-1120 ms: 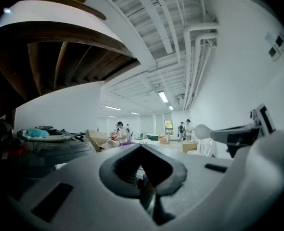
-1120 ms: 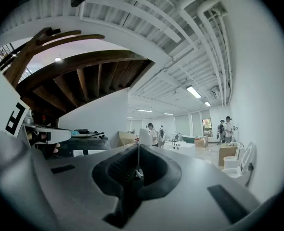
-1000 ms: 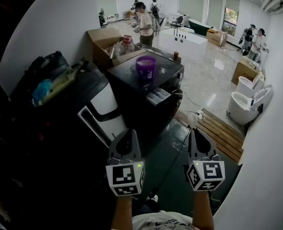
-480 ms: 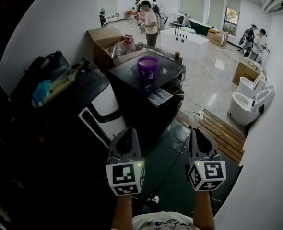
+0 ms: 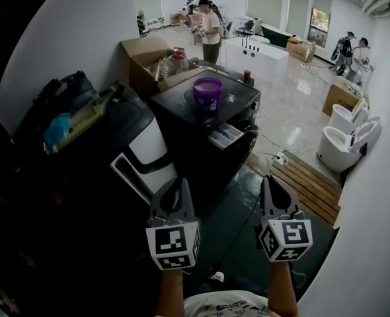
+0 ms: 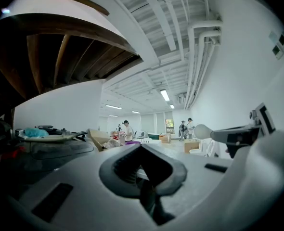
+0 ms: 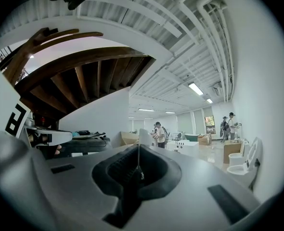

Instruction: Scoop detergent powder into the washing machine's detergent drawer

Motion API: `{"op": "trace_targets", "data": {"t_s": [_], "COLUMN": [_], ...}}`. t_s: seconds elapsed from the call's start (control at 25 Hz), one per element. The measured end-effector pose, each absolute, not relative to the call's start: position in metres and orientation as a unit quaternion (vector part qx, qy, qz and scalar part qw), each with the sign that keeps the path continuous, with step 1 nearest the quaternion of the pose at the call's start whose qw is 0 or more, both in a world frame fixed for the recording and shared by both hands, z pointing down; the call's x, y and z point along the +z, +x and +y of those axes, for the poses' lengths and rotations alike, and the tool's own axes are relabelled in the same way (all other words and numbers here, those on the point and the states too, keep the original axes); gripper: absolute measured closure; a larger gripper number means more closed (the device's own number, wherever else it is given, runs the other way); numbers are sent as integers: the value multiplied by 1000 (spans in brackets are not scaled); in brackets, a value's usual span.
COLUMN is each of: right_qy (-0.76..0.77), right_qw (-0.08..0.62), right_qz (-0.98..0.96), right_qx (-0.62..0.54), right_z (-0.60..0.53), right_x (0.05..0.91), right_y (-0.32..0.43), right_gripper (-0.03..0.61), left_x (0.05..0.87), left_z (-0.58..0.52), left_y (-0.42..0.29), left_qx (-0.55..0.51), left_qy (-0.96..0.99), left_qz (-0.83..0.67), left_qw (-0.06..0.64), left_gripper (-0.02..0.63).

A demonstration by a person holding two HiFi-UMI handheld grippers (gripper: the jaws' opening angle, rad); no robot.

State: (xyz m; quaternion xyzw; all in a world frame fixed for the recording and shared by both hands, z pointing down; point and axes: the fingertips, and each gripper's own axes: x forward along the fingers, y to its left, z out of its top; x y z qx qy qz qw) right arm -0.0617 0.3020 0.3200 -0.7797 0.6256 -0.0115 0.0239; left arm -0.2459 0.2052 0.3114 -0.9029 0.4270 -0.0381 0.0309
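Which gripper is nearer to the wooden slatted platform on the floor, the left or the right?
Right. In the head view the right gripper is just left of the wooden platform; the left gripper is farther left, beyond the right one.

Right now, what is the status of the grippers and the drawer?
Left gripper and right gripper shut, empty, held low. Detergent drawer pulled open, ahead. Purple tub on washing machine. Nothing seen in the way.

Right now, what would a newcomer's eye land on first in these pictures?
The purple plastic tub on top of the black washing machine, mid-picture in the head view, stands out most. Just below it the machine's pale detergent drawer juts open. Nearest the camera, the left gripper and right gripper hang empty, jaws together.
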Motion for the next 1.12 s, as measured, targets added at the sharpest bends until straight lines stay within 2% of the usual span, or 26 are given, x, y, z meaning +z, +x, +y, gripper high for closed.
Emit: {"op": "trace_targets", "data": {"t_s": [0.6, 1.12], "right_qy": [-779, -750], "right_qw": [19, 13], "right_qz": [626, 662], "right_qx": [-29, -14], "right_z": [260, 173], "right_x": [337, 329], "right_y": [-35, 62], "right_gripper": [558, 558], "left_x": [327, 330], "left_z": [164, 94], "left_y": [-213, -105], "left_qx": [-60, -64], "left_qy": [-906, -896], "left_qz": [418, 438], "left_qw": [36, 42], "left_gripper": [612, 612]}}
